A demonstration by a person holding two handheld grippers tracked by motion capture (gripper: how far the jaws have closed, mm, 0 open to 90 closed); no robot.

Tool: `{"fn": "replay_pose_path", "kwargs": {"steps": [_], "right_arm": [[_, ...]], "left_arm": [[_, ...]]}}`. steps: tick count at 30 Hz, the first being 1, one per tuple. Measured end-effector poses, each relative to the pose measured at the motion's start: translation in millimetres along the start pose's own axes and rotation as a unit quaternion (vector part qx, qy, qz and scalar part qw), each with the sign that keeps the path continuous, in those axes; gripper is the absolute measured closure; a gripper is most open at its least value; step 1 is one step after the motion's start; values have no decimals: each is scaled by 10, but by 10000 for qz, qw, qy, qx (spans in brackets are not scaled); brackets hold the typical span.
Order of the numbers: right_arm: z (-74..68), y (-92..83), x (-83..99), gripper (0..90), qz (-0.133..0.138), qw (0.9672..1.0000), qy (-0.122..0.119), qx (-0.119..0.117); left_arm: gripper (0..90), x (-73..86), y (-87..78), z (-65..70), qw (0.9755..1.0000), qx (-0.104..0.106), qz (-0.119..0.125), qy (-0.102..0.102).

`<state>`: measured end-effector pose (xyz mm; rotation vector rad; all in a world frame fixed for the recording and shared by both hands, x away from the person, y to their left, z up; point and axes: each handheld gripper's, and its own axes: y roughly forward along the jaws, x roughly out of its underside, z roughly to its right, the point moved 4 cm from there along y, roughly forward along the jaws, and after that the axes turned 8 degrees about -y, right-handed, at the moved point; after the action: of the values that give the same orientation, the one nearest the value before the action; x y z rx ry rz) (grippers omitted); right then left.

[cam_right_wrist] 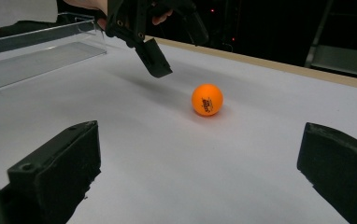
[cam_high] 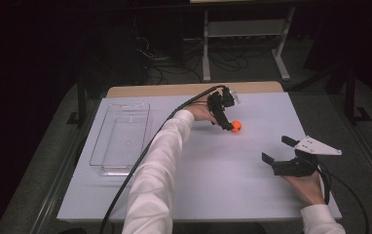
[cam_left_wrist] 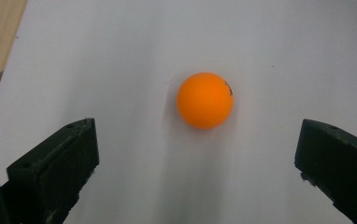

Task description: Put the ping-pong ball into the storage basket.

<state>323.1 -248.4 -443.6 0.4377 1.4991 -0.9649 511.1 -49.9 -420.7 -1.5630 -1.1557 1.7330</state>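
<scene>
An orange ball (cam_high: 236, 126) rests on the white table sheet (cam_high: 198, 180), right of centre toward the far side. My left gripper (cam_high: 231, 115) hovers over it, open, with one jaw just left of the ball and nothing held. In the left gripper view the ball (cam_left_wrist: 205, 100) lies ahead of the wide-apart jaws of the left gripper (cam_left_wrist: 197, 135). My right gripper (cam_high: 276, 148) is open at the near right, pointing at the ball (cam_right_wrist: 207, 99). The right gripper view also catches the left gripper (cam_right_wrist: 176, 46) above and behind the ball.
A clear plastic tray (cam_high: 125, 141) lies empty at the table's left side, and its wall (cam_right_wrist: 27, 35) appears in the right gripper view. A wooden table edge (cam_high: 174, 89) borders the far side. A cable (cam_high: 140, 156) trails along the left sleeve.
</scene>
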Motion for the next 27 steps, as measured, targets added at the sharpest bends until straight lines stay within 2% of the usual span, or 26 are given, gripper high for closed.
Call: {"fn": "replay_pose_path", "kwargs": {"steps": [6, 22, 25, 27], "right_arm": [[2, -4, -2, 0, 10, 10000, -28, 21], [-6, 11, 9, 0, -39, 10000, -25, -24], [-1, 11, 10, 0, -35, 10000, -14, -25], [0, 10, 10, 0, -30, 10000, -3, -24]], "left_arm": [[0, -21, 47, -6, 9999, 21, -74, 73], [0, -23, 257, 12, 9998, 151, -57, 75], [0, -18, 286, 3, 9998, 153, -52, 68], [1, -19, 313, 12, 9999, 78, -56, 97]]}}
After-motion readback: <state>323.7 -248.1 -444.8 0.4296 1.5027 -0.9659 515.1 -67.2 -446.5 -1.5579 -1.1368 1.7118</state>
